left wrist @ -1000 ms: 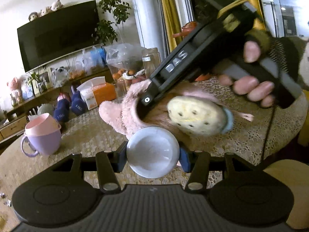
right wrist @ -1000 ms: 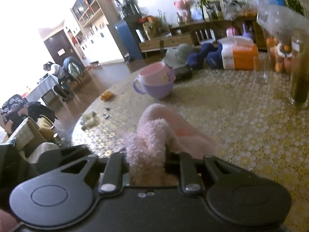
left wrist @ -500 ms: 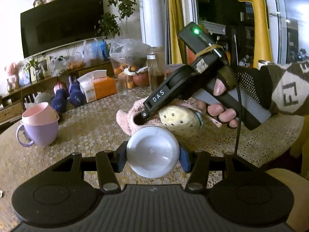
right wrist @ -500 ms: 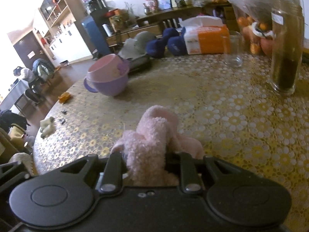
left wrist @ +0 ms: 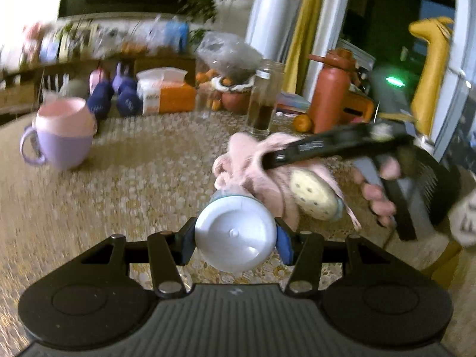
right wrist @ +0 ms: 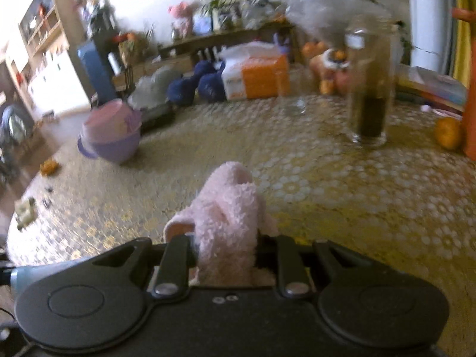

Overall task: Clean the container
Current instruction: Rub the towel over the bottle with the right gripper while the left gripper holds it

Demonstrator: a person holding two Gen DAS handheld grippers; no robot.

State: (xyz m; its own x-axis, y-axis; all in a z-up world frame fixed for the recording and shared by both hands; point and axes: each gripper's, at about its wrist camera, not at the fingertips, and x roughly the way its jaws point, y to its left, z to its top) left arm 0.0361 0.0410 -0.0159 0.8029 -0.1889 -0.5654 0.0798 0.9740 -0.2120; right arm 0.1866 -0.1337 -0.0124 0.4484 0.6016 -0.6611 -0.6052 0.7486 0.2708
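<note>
Now the left tool [left wrist: 235, 238] clamps the white container [left wrist: 235, 235]; the right tool [right wrist: 227, 251], closed on the pink fluffy cloth [right wrist: 229, 217], wipes beside it. Hard rubbing could twist the container loose.

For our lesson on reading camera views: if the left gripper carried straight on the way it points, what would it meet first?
Most likely the pink fluffy cloth held by the right gripper, just beyond the white container in the left gripper's jaws; depth is uncertain.

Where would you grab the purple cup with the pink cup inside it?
Probably by the purple cup's handle, coming from the left in the left wrist view. It stands upright on the table with the loop sticking out that side; the pink cup fills its mouth.
</note>
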